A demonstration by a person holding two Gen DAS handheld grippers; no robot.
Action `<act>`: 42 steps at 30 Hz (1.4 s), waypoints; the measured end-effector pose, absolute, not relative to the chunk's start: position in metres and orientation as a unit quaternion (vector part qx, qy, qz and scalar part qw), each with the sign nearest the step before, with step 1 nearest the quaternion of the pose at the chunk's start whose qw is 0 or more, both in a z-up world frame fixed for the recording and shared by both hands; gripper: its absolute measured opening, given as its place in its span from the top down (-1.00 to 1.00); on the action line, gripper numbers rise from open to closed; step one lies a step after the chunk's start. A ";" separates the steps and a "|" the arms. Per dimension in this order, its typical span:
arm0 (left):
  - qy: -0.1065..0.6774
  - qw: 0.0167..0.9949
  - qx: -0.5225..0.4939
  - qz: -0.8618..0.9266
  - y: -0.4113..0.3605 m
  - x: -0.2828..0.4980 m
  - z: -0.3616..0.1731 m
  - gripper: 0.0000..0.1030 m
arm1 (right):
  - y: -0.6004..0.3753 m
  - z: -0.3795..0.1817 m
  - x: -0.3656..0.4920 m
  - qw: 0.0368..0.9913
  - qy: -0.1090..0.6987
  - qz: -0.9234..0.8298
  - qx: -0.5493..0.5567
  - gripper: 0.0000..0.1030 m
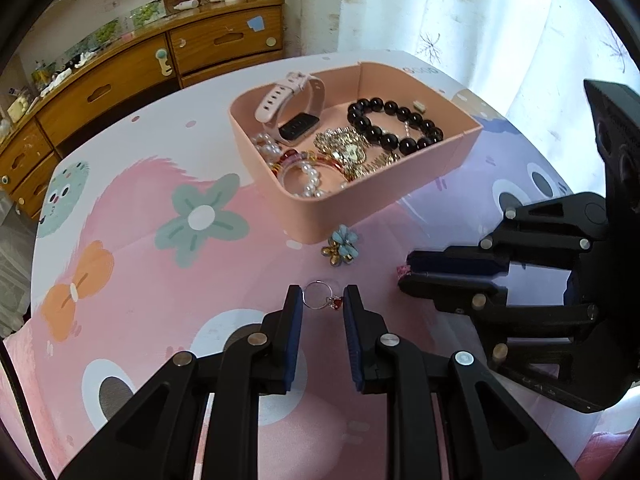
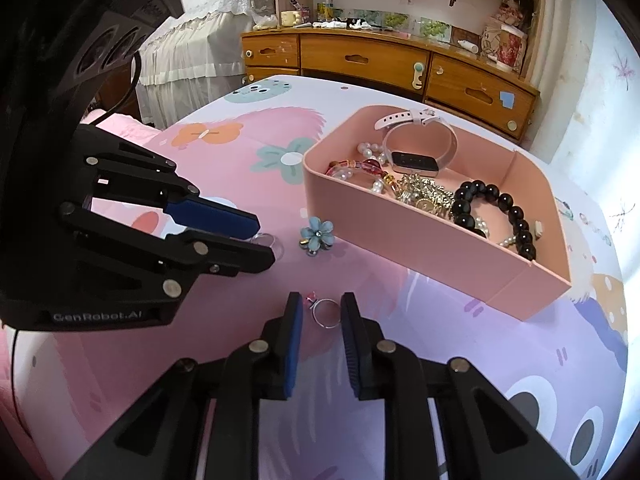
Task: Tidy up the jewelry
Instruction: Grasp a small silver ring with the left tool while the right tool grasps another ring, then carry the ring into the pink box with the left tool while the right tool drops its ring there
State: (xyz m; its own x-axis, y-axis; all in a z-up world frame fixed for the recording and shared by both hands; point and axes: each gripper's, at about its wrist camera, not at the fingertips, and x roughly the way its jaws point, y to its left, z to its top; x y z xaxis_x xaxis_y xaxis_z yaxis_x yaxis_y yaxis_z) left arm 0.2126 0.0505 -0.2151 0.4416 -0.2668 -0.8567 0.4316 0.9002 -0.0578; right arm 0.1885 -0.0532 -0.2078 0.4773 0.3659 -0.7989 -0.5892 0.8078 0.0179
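A pink box (image 1: pixel 400 184) (image 2: pixel 420 256) holds a pale pink watch (image 1: pixel 288 96) (image 2: pixel 416 152), a black bead bracelet (image 1: pixel 396 124) (image 2: pixel 496 216), pearls and gold pieces. A blue flower brooch (image 1: pixel 342 245) (image 2: pixel 317 235) lies on the cloth in front of it. My left gripper (image 1: pixel 321 300) (image 2: pixel 264 236) is open around a silver ring with a red charm (image 1: pixel 320 296). My right gripper (image 2: pixel 320 308) (image 1: pixel 404 276) is open around a silver ring with a pink stone (image 2: pixel 325 312); that stone peeks out at its tips in the left wrist view (image 1: pixel 403 270).
The table has a pink cartoon-print cloth (image 1: pixel 160 280) (image 2: pixel 480 340). A wooden drawer cabinet (image 1: pixel 140 68) (image 2: pixel 400 64) with clutter on top stands behind it. White curtains (image 1: pixel 480 20) hang at the right in the left wrist view.
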 end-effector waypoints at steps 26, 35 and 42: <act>0.412 0.895 0.042 -0.164 0.015 0.231 -0.139 0.64 | -0.099 -0.140 0.216 0.880 0.363 0.296 -0.084 0.84; 0.392 0.909 0.025 -0.137 0.011 0.256 -0.126 0.64 | -0.131 -0.120 0.243 0.910 0.329 0.243 -0.068 0.84; 0.385 0.914 0.010 -0.125 0.010 0.267 -0.122 0.64 | -0.140 -0.114 0.255 0.919 0.320 0.227 -0.031 0.84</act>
